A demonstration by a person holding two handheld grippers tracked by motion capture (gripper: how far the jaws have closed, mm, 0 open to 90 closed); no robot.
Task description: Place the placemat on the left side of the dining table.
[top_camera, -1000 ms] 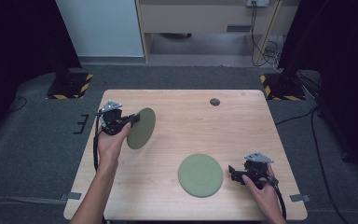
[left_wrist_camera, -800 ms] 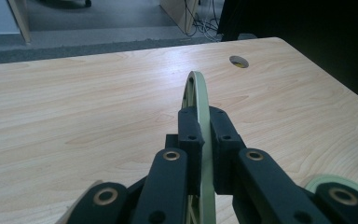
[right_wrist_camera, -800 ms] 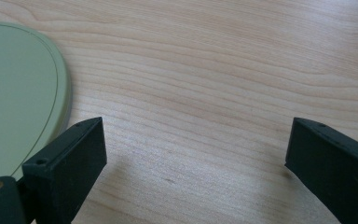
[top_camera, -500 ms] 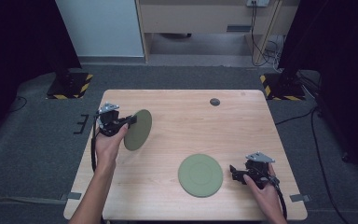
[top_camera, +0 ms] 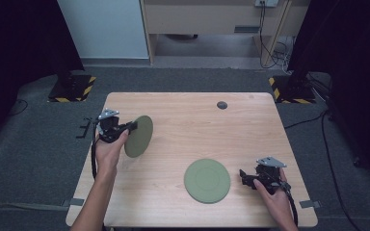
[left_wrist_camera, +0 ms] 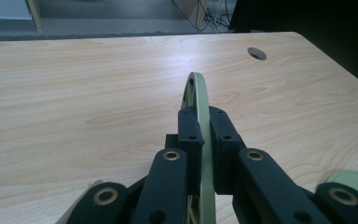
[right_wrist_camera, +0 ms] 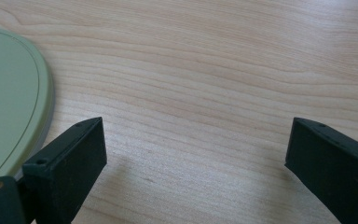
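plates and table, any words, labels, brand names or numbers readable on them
None: no text can be read anywhere.
Held green plate: plain.
Flat green plate: only a faint ring, no lettering.
Wooden table: bare grain and a dark round hole.
Floor stands: yellow-black stripes, no words.

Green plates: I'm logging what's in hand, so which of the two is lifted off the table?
The plate at the left, clamped on edge in the left tongs. The other plate lies flat on the table near the open right tongs.
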